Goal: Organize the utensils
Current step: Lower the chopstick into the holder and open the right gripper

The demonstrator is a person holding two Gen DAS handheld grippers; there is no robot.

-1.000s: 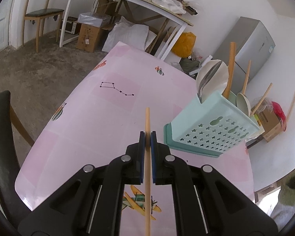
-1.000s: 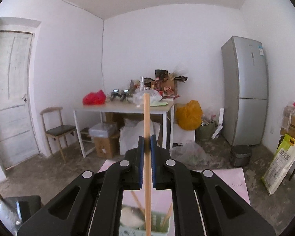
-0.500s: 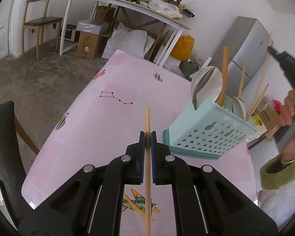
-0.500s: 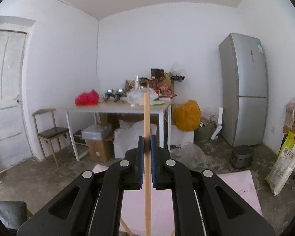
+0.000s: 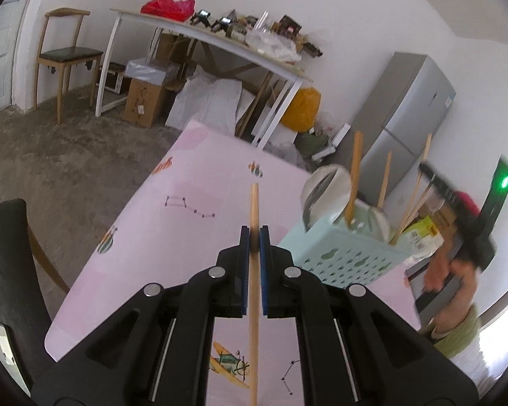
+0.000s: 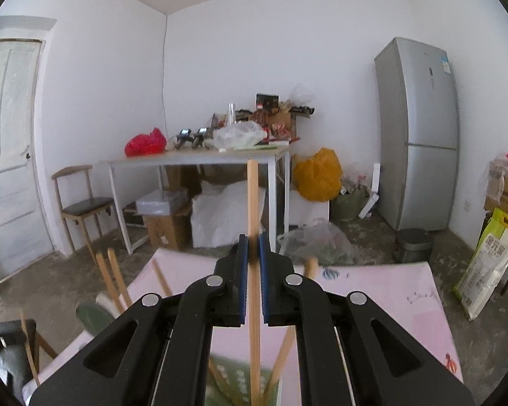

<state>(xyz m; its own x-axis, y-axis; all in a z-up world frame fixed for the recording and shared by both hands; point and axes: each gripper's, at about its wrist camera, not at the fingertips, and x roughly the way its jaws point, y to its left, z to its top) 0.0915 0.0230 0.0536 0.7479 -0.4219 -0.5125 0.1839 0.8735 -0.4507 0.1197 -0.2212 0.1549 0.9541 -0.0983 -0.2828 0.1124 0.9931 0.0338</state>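
Your left gripper pinches a wooden chopstick above the pink table, beside the mint utensil basket. Your right gripper clamps another chopstick over that basket; fridge behind.

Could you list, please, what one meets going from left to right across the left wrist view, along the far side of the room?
Wooden chair → cardboard box → white sack → orange bag → grey fridge.
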